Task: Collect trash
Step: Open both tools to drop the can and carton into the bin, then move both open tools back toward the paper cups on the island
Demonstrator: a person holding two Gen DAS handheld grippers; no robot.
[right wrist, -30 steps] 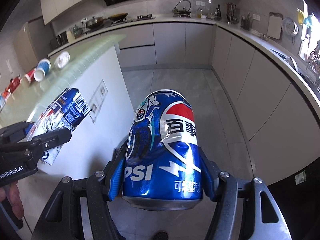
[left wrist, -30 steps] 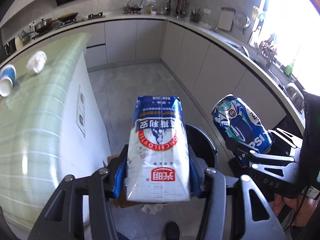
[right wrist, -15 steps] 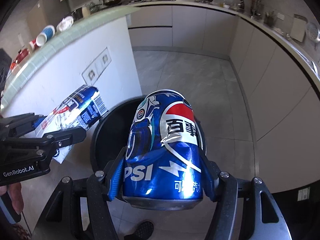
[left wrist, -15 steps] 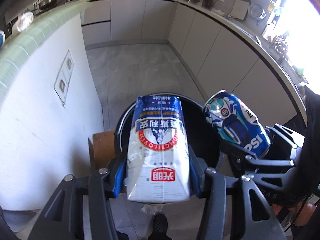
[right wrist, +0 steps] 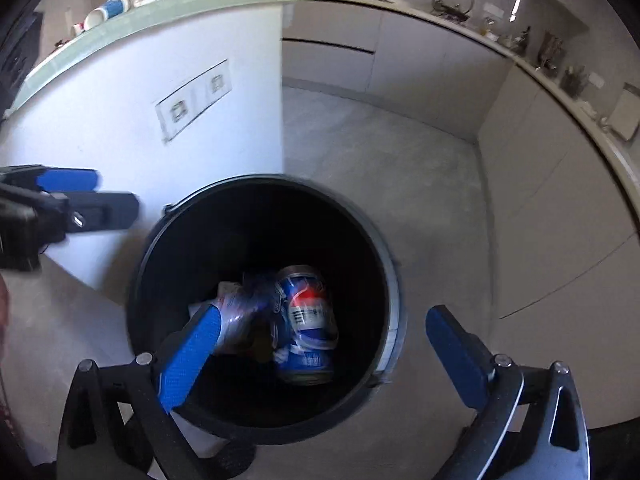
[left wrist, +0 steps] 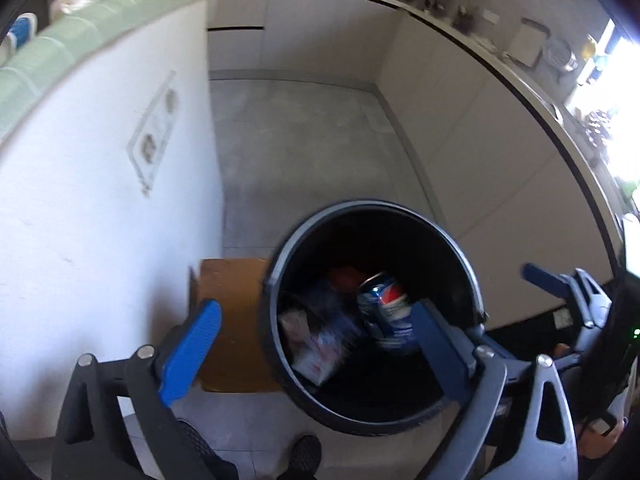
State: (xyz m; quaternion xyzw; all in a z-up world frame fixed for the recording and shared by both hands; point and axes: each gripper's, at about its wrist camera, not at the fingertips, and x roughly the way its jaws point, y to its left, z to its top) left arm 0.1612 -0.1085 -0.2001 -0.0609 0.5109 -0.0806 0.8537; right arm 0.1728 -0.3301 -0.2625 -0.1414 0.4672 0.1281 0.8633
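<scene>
A round black trash bin (left wrist: 372, 204) (right wrist: 260, 220) stands on the floor below both grippers. Inside it lie a dented blue Pepsi can (left wrist: 386, 312) (right wrist: 308, 320) and a blue-and-white milk carton (left wrist: 316, 344) (right wrist: 236, 308), both blurred. My left gripper (left wrist: 316, 308) hangs over the bin with its jaws opening wide and nothing held between its blue pads (left wrist: 192, 348). My right gripper (right wrist: 324, 314) is likewise above the bin, jaws opening, with nothing in its grip. Each gripper shows at the edge of the other's view, the right gripper (left wrist: 560, 280) and the left gripper (right wrist: 80, 196).
A piece of brown cardboard (left wrist: 232, 320) lies on the floor left of the bin. The white island wall (left wrist: 100, 200) with wall sockets (right wrist: 192, 100) rises close on the left, with cups (right wrist: 108, 10) on its green top. Cabinets (right wrist: 540, 200) line the right. A shoe (left wrist: 304, 456) shows below.
Both grippers have opened and sunk toward the bin. The carton has left the left gripper and the can the right gripper; both now lie in the bin.
</scene>
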